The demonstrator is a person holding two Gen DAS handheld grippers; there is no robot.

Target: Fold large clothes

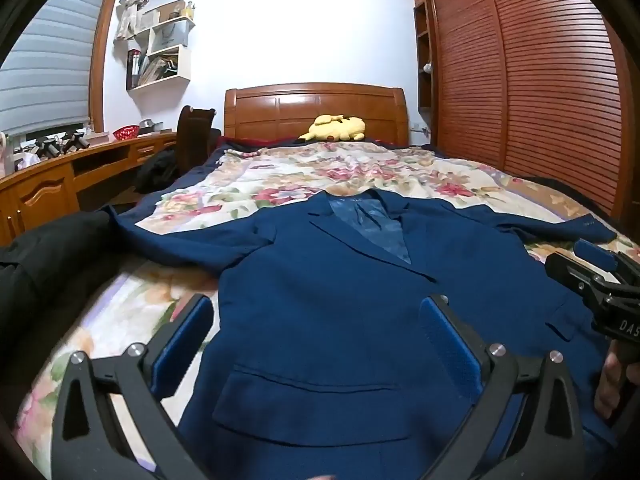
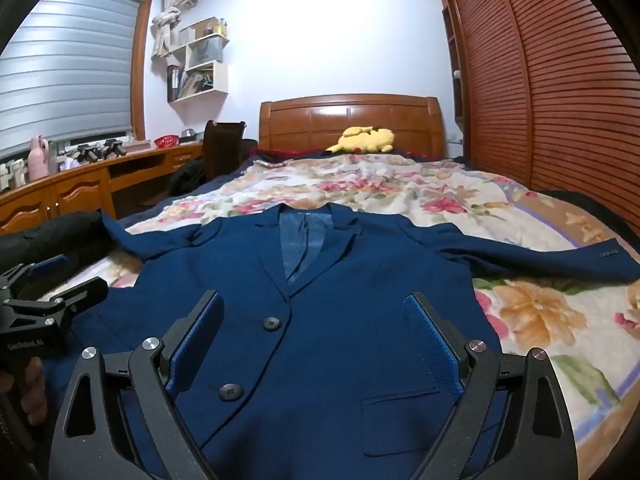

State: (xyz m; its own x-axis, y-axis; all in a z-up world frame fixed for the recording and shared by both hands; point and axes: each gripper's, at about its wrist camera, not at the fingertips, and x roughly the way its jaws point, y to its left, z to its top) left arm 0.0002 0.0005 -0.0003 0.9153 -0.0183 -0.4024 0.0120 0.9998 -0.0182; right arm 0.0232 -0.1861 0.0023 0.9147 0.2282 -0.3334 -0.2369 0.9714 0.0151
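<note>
A navy blue suit jacket (image 1: pixel 340 280) lies flat and face up on the floral bedspread (image 1: pixel 300 172), collar towards the headboard and both sleeves spread out sideways. It also shows in the right wrist view (image 2: pixel 340 280), with two dark buttons down its front. My left gripper (image 1: pixel 316 316) is open and empty, hovering over the jacket's lower left part by a pocket flap. My right gripper (image 2: pixel 312 312) is open and empty, hovering over the jacket's lower right front. Each gripper shows at the edge of the other's view.
A black garment (image 1: pixel 44 256) lies at the bed's left edge. A yellow plush toy (image 1: pixel 336 128) sits by the wooden headboard (image 1: pixel 316 108). A wooden desk (image 1: pixel 60 176) and a chair (image 1: pixel 196 136) stand at the left, slatted wardrobe doors (image 1: pixel 532 80) at the right.
</note>
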